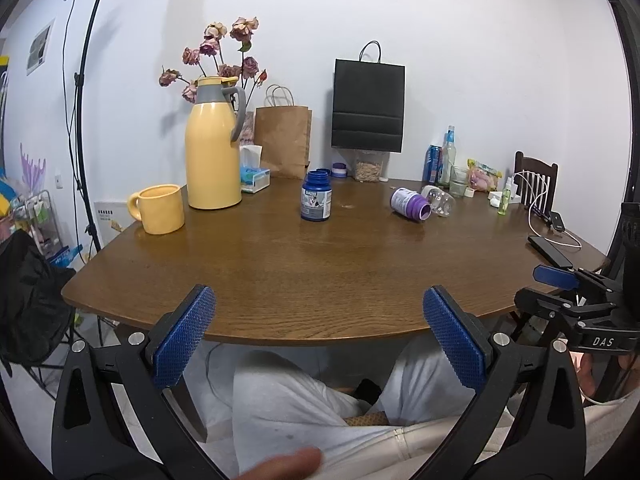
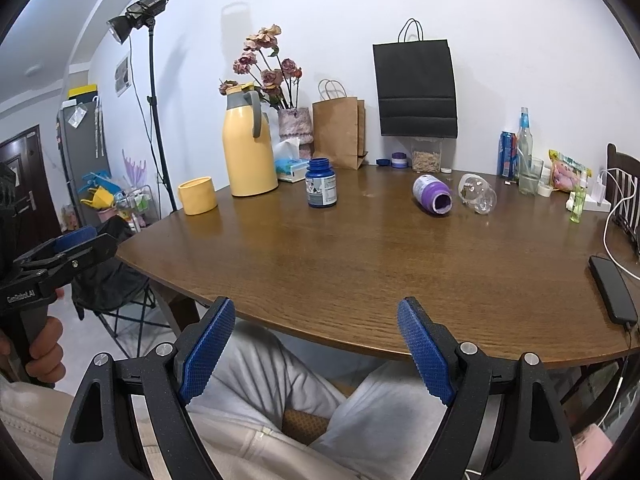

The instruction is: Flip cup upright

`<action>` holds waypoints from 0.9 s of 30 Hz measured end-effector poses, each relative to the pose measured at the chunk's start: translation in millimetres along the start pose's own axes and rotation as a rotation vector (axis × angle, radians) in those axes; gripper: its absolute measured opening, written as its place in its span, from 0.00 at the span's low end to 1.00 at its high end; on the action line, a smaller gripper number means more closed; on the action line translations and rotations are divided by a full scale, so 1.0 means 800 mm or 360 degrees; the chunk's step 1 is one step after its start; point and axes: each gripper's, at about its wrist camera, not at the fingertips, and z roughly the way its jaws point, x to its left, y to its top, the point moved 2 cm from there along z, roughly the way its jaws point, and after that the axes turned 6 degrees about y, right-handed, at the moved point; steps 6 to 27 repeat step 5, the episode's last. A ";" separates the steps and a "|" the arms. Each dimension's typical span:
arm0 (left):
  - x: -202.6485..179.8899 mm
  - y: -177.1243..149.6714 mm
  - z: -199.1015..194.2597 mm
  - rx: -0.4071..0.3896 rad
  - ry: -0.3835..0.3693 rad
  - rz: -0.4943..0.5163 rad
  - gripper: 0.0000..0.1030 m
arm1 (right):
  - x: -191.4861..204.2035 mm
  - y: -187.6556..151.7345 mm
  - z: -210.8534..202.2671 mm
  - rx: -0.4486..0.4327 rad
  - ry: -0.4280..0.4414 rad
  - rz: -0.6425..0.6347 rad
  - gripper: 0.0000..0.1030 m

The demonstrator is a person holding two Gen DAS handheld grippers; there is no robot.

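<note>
**Both grippers parked short of the counter, purple cup not yet reached**

The left gripper (image 1: 320, 336) and the right gripper (image 2: 316, 346) are held low at the near edge of the counter (image 1: 320, 280), above the person's lap, with the fingers of each spread wide and nothing between them. This is judged to be a starting pose, from which either tool can be sent forward.

The purple cup (image 2: 433, 194) is seen lying on its side toward the far right of the counter, its open mouth turned toward the cameras. A clear plastic bottle (image 2: 478, 198), also toppled, lies just beside it on the right and is likely to crowd a grasp from that side. A blue jar (image 2: 321, 185) stands upright to the cup's left, well apart. The yellow mug (image 1: 160, 209) and yellow thermos (image 1: 214, 148) are placed far left, out of the way. A phone (image 2: 612, 290) with its cable rests at the right edge.
</note>
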 end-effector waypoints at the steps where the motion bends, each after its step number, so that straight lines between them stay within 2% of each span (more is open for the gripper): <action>1: 0.000 0.000 0.000 0.0001 -0.0002 -0.0001 1.00 | 0.001 0.000 0.000 0.0000 -0.0001 -0.0002 0.85; 27: 0.000 0.000 -0.001 0.0010 0.0005 -0.0016 1.00 | 0.002 -0.002 0.001 0.0002 -0.0001 -0.0003 0.85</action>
